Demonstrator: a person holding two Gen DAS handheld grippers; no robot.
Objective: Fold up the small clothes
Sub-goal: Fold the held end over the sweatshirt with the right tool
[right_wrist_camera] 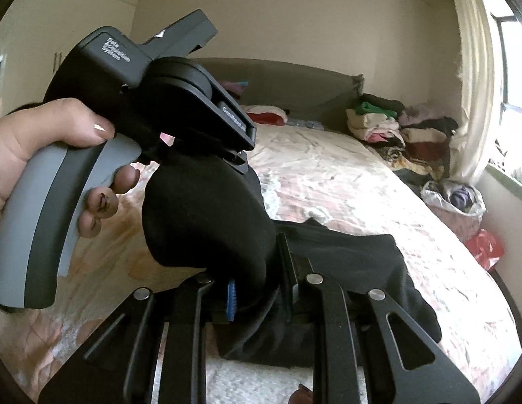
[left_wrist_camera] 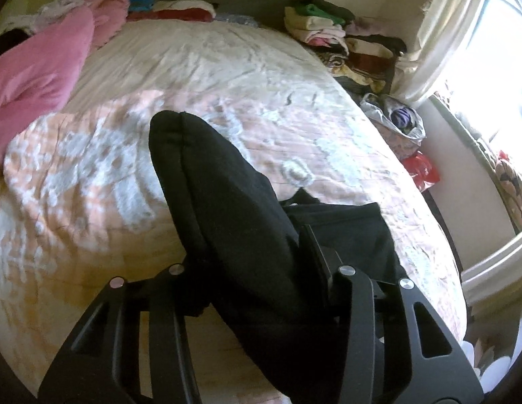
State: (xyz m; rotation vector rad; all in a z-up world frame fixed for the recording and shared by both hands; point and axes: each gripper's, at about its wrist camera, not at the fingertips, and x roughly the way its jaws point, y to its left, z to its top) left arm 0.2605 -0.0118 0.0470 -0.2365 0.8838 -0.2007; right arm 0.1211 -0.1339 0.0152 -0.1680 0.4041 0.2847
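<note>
Holding a small black knit garment (left_wrist_camera: 227,208) lifted off the bed, both tools appear to grip it at once. In the left wrist view the left gripper (left_wrist_camera: 261,269) has its fingers drawn narrow with black cloth bunched between them, a rounded seamed end standing up toward the far side. In the right wrist view the right gripper (right_wrist_camera: 257,289) is likewise pinched close on a rounded bulge of the same cloth, and the person's left hand (right_wrist_camera: 42,155) shows at the left, squeezing the grey handle of the other tool, whose jaws meet the cloth from above. The rest of the garment trails down to the right onto the peach and white patterned quilt (left_wrist_camera: 109,168).

The step in hand looks like bringing one half over the other. To do it well, both grips should stay firm while the raised end is carried over the flat part and its edges are matched before lowering.

The middle and far part of the quilt lie open. The crumpled pink blanket (left_wrist_camera: 35,67) bounds the far left, the stack of folded clothes (left_wrist_camera: 328,30) the far right, and the bed's edge drops off at the right.
</note>
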